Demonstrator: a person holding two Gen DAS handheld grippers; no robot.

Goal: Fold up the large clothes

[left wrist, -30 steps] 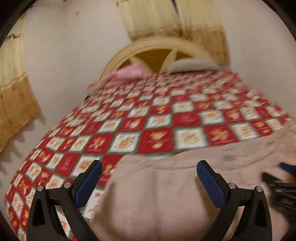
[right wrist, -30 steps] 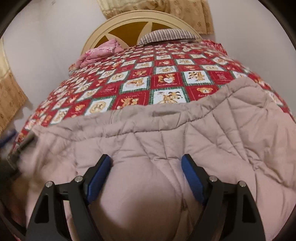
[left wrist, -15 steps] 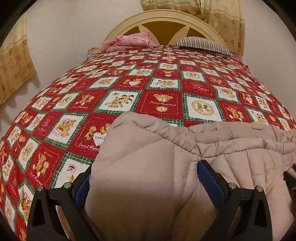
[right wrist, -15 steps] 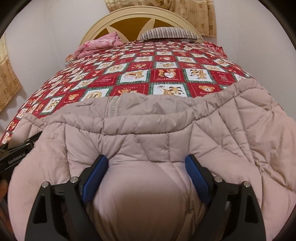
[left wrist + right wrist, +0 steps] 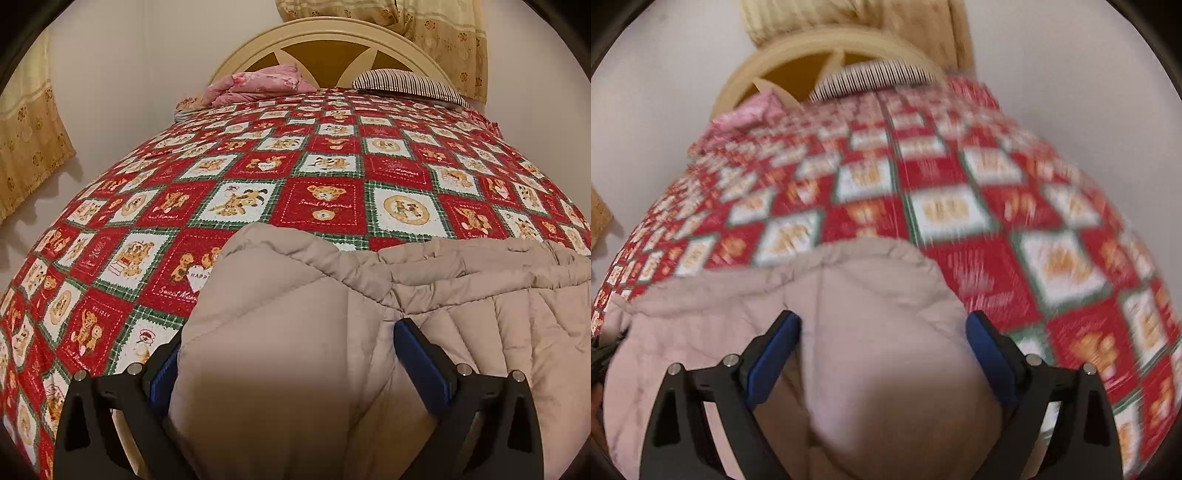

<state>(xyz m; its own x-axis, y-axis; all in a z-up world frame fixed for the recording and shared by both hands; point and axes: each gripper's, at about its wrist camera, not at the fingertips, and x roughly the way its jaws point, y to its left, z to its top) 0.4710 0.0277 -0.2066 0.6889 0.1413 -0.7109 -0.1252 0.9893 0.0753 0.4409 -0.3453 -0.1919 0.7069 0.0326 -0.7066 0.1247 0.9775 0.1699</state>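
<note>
The beige padded coat lies spread on the bed's red teddy-bear quilt, near its foot. The left gripper has a thick fold bulging between wide-set jaws, its pads against the fabric. The right gripper, jaws just opening, straddles another bulge; whether it is gripped cannot be told.

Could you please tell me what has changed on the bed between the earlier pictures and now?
The right gripper has swept sideways to the beige padded coat's right end, its jaws just opening wider around the bulging fabric. The left gripper settled lower over the left end, fabric bulging between its fingers. The bedspread stayed put.
</note>
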